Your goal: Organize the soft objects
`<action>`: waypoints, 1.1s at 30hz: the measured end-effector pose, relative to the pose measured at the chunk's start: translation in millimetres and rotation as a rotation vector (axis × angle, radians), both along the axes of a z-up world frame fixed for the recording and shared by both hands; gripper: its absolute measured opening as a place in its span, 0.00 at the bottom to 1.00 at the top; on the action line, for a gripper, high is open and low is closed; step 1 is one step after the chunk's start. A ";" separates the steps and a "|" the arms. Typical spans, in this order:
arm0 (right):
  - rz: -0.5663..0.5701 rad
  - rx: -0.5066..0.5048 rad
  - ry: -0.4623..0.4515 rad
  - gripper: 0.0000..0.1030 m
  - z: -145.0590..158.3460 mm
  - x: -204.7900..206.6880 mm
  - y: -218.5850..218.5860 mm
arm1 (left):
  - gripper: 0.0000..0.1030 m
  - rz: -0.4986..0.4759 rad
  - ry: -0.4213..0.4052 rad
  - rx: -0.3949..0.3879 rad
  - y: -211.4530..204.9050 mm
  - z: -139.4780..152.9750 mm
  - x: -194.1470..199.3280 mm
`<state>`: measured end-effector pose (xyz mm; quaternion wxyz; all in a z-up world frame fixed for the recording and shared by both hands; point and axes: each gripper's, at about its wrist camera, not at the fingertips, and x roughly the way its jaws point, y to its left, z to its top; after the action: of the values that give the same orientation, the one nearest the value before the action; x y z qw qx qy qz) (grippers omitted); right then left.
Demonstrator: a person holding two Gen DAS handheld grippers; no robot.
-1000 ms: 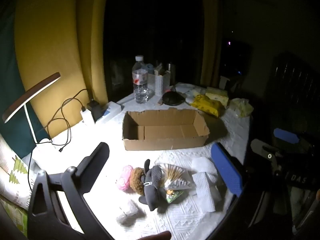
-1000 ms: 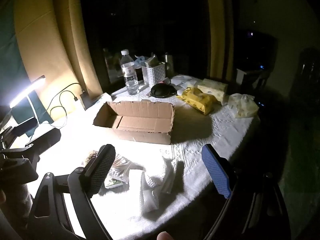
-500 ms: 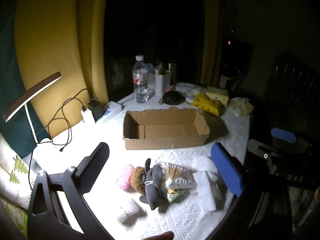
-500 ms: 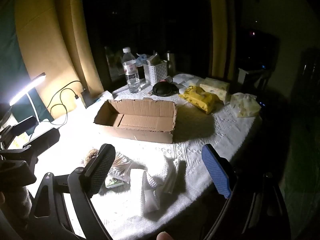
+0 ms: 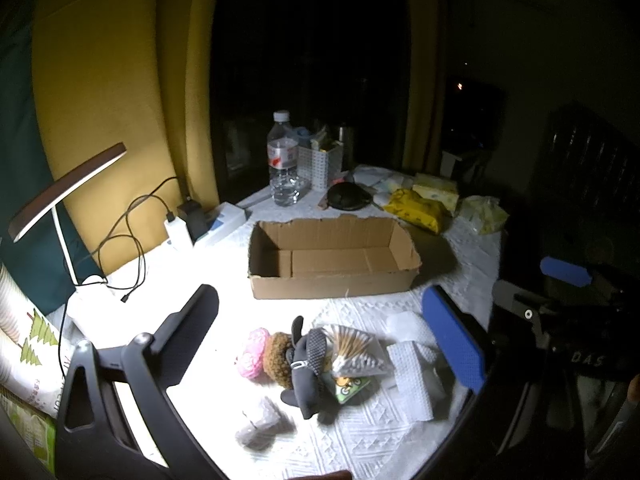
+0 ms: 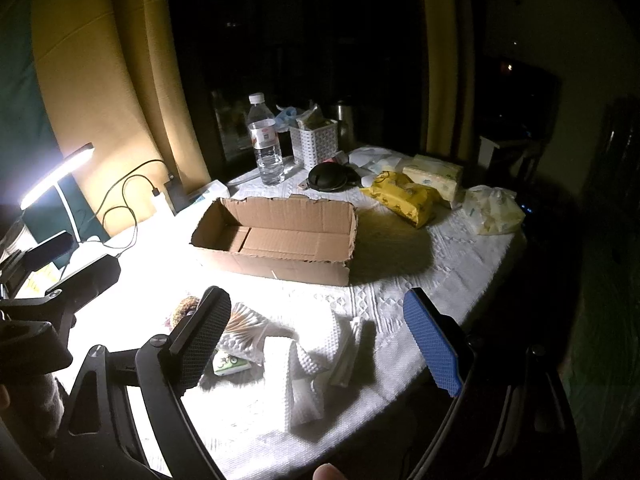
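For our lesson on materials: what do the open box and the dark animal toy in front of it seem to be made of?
Box: brown corrugated cardboard, matte, with ragged torn top edges. Dark animal toy: probably soft knitted or plush fabric, judging by its dotted weave and limp shape.

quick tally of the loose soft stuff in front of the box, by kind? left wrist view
Counted in the pile in front of the cardboard box, which holds nothing yet:
Plush or knit toys: 3 (pink, brown, dark grey)
Plastic bags: 2 (cotton swabs, small wrapped bundle)
Folded white towels: 2
Green card pack: 1
Total: 8
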<state>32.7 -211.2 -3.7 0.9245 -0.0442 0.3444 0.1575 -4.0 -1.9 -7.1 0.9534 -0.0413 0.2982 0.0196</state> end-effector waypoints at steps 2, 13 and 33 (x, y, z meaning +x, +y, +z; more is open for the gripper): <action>0.000 0.000 0.000 0.88 0.0 -0.5 0.8 | 0.99 0.001 -0.001 0.000 -0.5 0.2 -0.8; -0.002 -0.001 0.002 0.88 0.0 -0.3 0.9 | 0.99 -0.001 0.000 -0.002 0.0 0.9 0.2; -0.001 -0.002 0.003 0.88 1.1 -1.0 1.5 | 0.99 -0.002 0.000 0.000 -2.8 2.6 0.6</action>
<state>31.8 -209.8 -2.6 0.9239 -0.0448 0.3460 0.1569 -3.4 -4.7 -4.5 0.9534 -0.0411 0.2983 0.0187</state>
